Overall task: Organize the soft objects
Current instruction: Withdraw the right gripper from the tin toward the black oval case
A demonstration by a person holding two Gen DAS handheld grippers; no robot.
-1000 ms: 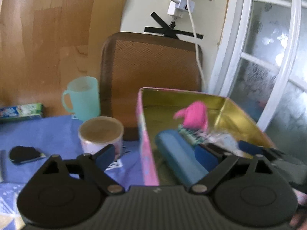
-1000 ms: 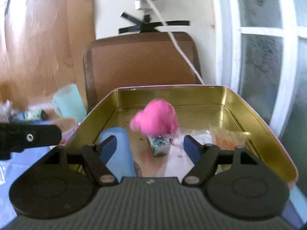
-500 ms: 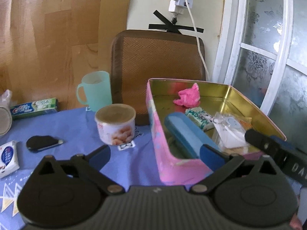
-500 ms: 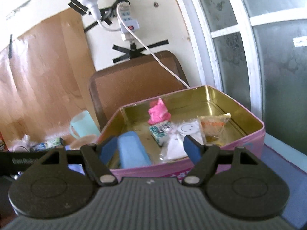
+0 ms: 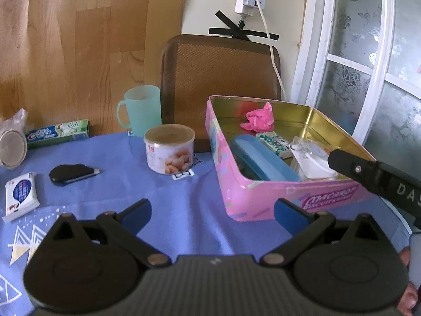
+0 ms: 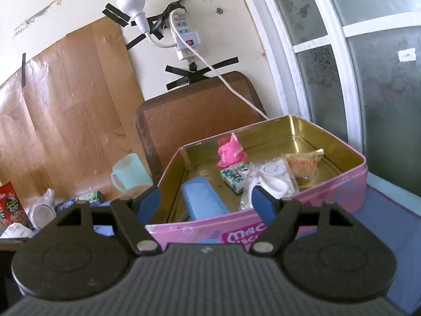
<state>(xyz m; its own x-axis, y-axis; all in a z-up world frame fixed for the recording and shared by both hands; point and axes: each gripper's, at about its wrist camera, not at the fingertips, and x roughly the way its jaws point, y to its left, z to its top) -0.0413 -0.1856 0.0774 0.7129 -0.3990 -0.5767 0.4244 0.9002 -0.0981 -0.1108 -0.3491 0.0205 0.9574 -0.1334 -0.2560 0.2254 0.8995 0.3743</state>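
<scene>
Pink tin [image 5: 263,197] with a gold inside holds what has been gathered: a pink fluffy wad [image 5: 259,117] at the far wall, a blue case [image 5: 263,159], a small green-patterned packet [image 5: 273,142] and clear wrapped packs [image 5: 310,160]. The left gripper [image 5: 211,214] hangs over bare blue cloth [image 5: 168,192], jaws spread wide with nothing between them; they have just been opening. From those jaws the tin lies ahead and to the right, its near corner just beyond the right-hand fingertip.

What looks left to collect sits the other way: a white tissue pack [image 5: 21,196], ahead and well to the left of the left jaws, flat on the cloth with its long axis running roughly away from the camera and tilted a little. The left hand is plainly the nearer one, I judge, so it would need to swing left and bracket the pack across its short width.

The right gripper [image 6: 206,202] faces the tin, released and empty, too far from the pack to help
</scene>
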